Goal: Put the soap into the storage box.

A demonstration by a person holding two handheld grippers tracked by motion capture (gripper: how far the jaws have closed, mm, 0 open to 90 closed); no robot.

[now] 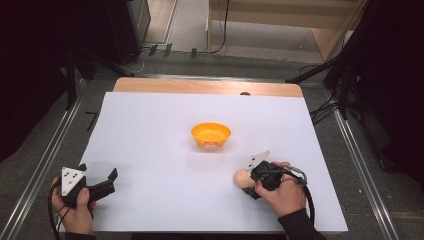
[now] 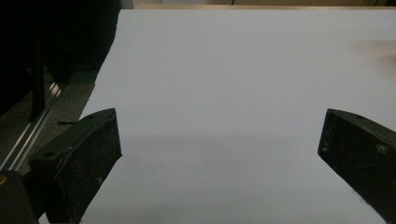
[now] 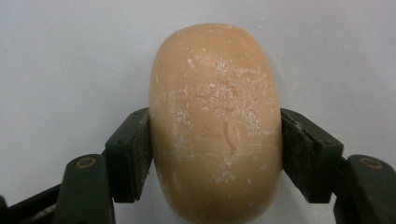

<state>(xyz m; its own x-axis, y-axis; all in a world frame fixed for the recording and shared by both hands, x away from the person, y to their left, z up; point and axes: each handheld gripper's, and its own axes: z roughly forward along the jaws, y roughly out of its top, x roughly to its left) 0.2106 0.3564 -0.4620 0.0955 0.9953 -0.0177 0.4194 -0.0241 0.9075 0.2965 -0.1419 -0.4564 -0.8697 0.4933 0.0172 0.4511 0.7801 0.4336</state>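
A white sheet (image 1: 150,150) covers most of the table (image 1: 200,86), with an orange bowl (image 1: 211,134) near its middle. Near the right front of the sheet lies a bar of soap (image 3: 215,121), a rounded, peach-coloured oval dusted with white flecks, its stamped mark too worn to read. The right gripper (image 3: 215,156) has both jaws pressed against the soap's sides, while the left gripper (image 2: 219,154) rests wide open at the sheet's left front, holding nothing.

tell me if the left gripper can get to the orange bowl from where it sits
Probably yes. The left gripper rests open at the near left, and just bare white sheet lies between it and the orange bowl. The right gripper holds the soap off to the side.
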